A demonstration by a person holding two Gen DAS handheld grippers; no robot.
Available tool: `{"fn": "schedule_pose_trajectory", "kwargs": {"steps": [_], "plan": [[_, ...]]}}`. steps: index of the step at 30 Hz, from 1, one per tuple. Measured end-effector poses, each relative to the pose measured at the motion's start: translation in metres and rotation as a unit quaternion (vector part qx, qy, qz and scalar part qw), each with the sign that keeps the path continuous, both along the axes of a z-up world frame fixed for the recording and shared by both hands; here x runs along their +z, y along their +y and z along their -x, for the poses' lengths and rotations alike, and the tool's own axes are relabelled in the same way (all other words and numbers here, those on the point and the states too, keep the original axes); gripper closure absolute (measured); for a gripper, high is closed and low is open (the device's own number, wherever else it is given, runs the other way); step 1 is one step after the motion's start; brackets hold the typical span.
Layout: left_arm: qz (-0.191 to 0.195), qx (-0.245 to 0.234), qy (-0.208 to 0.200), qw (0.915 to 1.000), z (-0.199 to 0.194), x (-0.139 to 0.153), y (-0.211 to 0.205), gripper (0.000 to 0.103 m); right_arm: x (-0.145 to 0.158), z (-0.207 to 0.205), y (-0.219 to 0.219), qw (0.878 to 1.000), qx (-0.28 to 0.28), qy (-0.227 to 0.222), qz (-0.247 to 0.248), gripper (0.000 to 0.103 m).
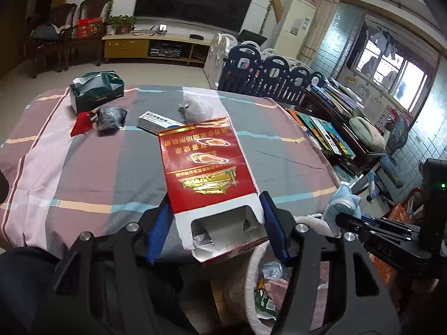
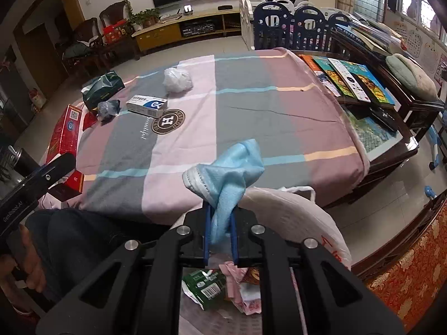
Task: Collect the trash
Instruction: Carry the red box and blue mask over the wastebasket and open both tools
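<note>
- Carrying two items at once over the white trash bag (image 2: 293, 212), which sits just below the near edge of the surface (image 1: 83, 167); its mouth shows wrappers already inside.
- Left claw (image 1: 216, 223) is clamped on the sides of a red carton (image 1: 206, 164), open end toward the camera, long body projecting forward over the surface.
- Right claw (image 2: 220, 231) is pressed together on a crumpled blue face mask (image 2: 232, 167); most of the mask flops free above the pads.
- Risk: the carton is held only near one end, so its length may lever it out of the grip or catch the bag rim on release.
- Risk: the mask's loose fabric or ear loop may cling to the pads and fail to drop, or fall outside the bag if let go off-centre.
- Risk: both claws converge on one narrow opening and could knock each other or collapse the soft rim.
- Remaining on the surface, well apart from the bag: green tissue box (image 1: 96, 90), dark crumpled bag (image 1: 110, 117), red wrapper (image 1: 81, 124), blue-and-white medicine box (image 1: 157, 122), white crumpled plastic (image 1: 195, 107).
- Nothing stands between the claws and the bag.
</note>
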State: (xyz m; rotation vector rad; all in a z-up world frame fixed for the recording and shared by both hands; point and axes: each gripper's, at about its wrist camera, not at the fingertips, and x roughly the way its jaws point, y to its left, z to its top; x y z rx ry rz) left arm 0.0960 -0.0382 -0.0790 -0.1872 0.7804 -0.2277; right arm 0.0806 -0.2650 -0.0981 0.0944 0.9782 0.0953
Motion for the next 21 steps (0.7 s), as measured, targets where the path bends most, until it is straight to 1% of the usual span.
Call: {"fn": "schedule_pose_trajectory", "kwargs": {"steps": [4,6,10,15,18,19,20,21], "plan": [[-0.017,-0.053,0.011,0.9984,0.013,-0.004,-0.039,0.041,-0.012,0.019,-0.019,1.0,-0.007,0.013,0.023,0.091],[-0.033,-0.08,0.008,0.9962,0.021,-0.004,-0.059,0.041,-0.02,0.03,-0.032,0.999,-0.015,0.021,0.023,0.091],[-0.059,-0.113,0.0,0.9918,0.032,-0.004,-0.085,0.041,-0.04,0.047,-0.06,0.998,-0.037,0.048,-0.012,0.09],[-0.078,-0.135,0.003,0.9878,0.038,-0.006,-0.106,0.041,-0.051,0.056,-0.078,0.996,-0.054,0.057,-0.046,0.088],[-0.086,-0.145,0.005,0.9857,0.042,-0.008,-0.116,0.041,-0.052,0.057,-0.082,0.995,-0.055,0.06,-0.064,0.081],[-0.088,-0.147,0.005,0.9852,0.043,-0.009,-0.117,0.041,-0.052,0.058,-0.083,0.994,-0.055,0.06,-0.069,0.073],[-0.09,-0.149,0.005,0.9846,0.043,-0.009,-0.119,0.041,-0.051,0.058,-0.084,0.994,-0.057,0.061,-0.075,0.06],[-0.092,-0.151,0.006,0.9842,0.043,-0.01,-0.12,0.041,-0.05,0.059,-0.087,0.993,-0.063,0.058,-0.082,0.053]]}}
